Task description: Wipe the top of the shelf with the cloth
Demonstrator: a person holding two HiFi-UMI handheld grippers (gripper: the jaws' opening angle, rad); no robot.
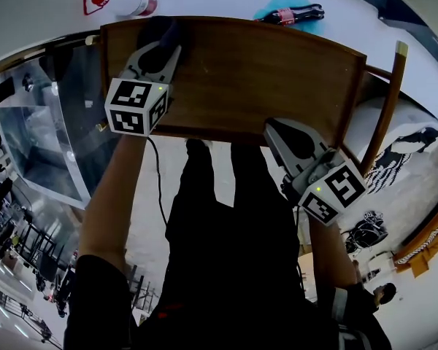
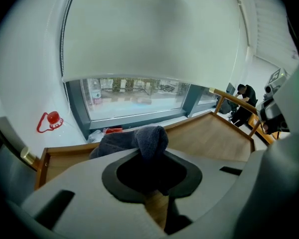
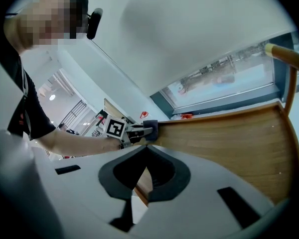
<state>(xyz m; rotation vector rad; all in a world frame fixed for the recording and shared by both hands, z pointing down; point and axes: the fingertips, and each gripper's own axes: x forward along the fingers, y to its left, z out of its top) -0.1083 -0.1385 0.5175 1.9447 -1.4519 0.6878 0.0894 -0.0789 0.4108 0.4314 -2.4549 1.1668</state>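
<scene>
Floor: white, glossy, lying beyond the far edge of the wooden top in the head view.
Dark bottle: red label, on its side on the floor, resting on a teal patch.
White bottle: red band at one end, on its side near the far left corner.
Red-outlined marker: on the floor just beside the white bottle.
Glass panel: at left, reflective.
Window: wide, dark-framed, under a pale roller blind.
Bystander: dark clothing, far right of the left gripper view.
Black-and-white patterned item: at right, identity unclear.
</scene>
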